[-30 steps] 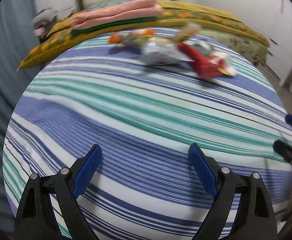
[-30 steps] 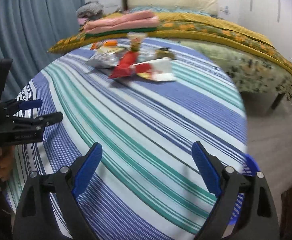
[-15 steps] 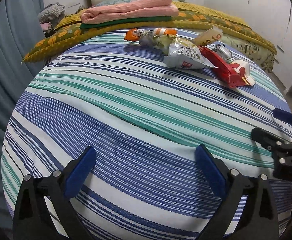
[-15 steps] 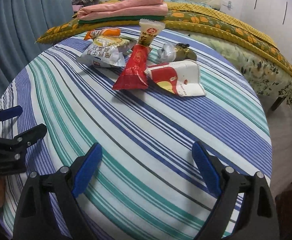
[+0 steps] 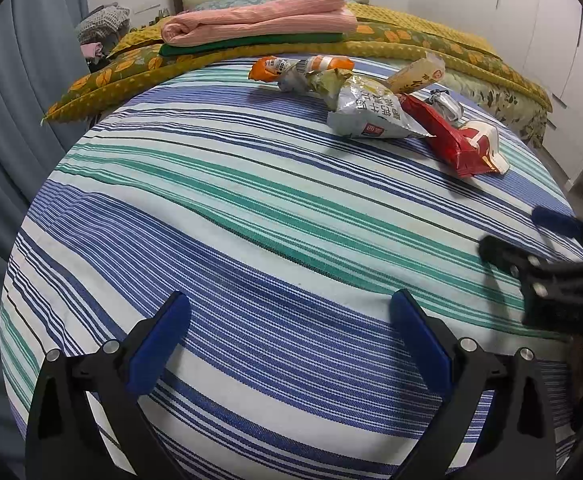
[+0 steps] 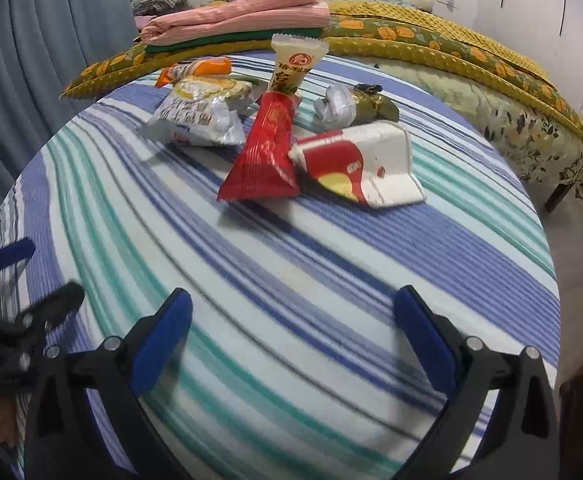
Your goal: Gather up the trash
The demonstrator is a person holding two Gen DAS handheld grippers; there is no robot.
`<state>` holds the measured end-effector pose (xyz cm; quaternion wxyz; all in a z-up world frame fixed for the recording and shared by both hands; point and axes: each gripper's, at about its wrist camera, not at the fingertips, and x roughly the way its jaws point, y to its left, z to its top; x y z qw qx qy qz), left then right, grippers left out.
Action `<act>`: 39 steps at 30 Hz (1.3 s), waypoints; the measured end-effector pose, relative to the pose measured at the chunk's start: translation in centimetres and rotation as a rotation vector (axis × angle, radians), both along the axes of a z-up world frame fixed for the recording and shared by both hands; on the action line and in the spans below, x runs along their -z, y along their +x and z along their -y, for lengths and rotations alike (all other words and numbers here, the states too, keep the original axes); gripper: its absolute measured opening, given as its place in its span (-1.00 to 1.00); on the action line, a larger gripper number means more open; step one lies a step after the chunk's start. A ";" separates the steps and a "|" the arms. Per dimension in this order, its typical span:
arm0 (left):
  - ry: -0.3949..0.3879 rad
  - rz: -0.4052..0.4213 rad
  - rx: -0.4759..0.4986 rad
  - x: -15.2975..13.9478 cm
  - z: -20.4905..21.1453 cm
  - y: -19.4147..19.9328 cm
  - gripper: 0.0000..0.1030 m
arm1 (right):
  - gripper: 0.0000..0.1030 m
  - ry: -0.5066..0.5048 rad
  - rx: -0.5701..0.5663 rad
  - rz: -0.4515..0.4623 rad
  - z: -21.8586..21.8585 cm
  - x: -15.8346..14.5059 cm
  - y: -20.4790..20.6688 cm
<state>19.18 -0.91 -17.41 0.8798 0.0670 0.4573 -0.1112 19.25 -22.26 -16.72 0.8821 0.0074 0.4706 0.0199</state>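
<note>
Nothing has been collected yet, as far as the views show: every wrapper lies on the blue, green and white striped bedspread and no bin or bag is in sight. The left gripper hangs over bare stripes with nothing between its blue pads, its jaws at their widest; the right gripper, beside it to the right, is equally wide and empty, its jaws having just been opening. All the trash sits well ahead of both tongs, toward the far side of the bed. Going left to right from the left tongs' view: an orange and white crumpled snack wrapper farthest away, a silver-white crinkled foil packet with printed characters ahead and to the right, a tall beige wrapper with a red logo behind it, a long red plastic snack packet, a small crushed silver and olive foil wrapper, and a flattened red and white paper carton at the far right. From the right tongs these lie almost straight ahead, the red packet and carton nearest. Beyond the pile, folded pink and green blankets rest on a yellow floral quilt. The whole job remains: each piece has to be reached, gripped and carried off, and I judge the red packet or carton the likeliest first pick.
</note>
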 end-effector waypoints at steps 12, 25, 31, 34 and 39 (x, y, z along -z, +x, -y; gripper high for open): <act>-0.003 0.000 0.001 0.0 0.0 0.0 0.91 | 0.91 0.002 -0.055 0.001 1.1 0.1 -1.4; -0.057 0.108 0.051 -4.1 5.7 7.7 0.91 | 0.91 0.001 -0.054 0.001 1.1 0.2 -1.3; -0.036 0.053 -0.011 -2.5 8.9 14.1 0.91 | 0.91 0.000 -0.055 0.000 1.1 0.3 -1.3; -0.057 0.007 0.007 -1.7 9.5 15.1 0.69 | 0.91 0.002 -0.055 0.000 1.1 0.3 -1.2; -0.065 -0.002 0.086 -2.4 9.6 13.9 -0.10 | 0.91 0.000 -0.055 0.000 1.2 0.3 -1.3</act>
